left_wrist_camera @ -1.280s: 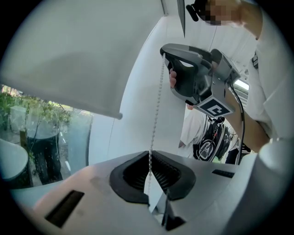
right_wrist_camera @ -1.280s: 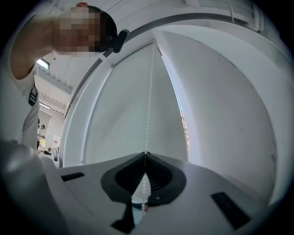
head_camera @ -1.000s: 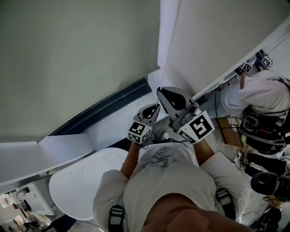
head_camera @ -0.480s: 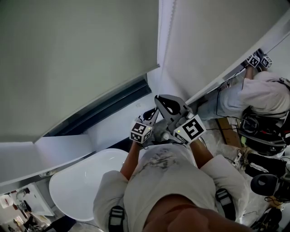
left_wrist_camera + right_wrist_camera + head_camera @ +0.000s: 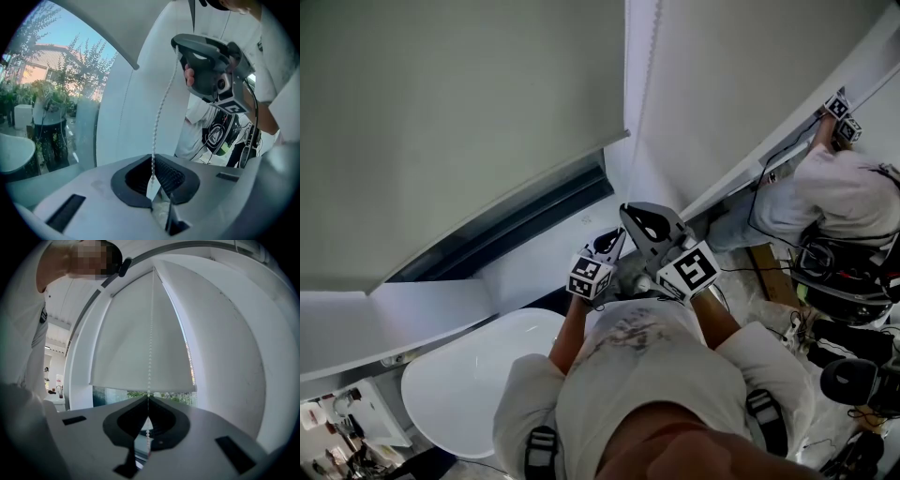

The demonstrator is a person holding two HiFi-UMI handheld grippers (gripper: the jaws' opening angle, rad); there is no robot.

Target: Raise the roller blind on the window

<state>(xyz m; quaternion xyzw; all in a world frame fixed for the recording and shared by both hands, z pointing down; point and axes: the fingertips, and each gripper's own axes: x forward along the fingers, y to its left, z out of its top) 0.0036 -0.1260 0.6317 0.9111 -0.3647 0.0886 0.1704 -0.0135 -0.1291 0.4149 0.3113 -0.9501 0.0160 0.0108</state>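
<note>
The floor (image 5: 780, 307) at right carries loose black cables (image 5: 754, 271) and dark equipment (image 5: 851, 377). A white rounded surface (image 5: 478, 375), possibly a tabletop, stands at lower left.

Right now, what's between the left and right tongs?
Only bead chain, running from left tongs up to right tongs; clearest in left gripper view.

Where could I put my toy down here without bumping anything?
The white round table at lower left looks bare, and so does the white ledge under the window. It's crowded in the middle, where the left tongs and right tongs grip the bead chain, and on the right, where black gear covers the floor.
</note>
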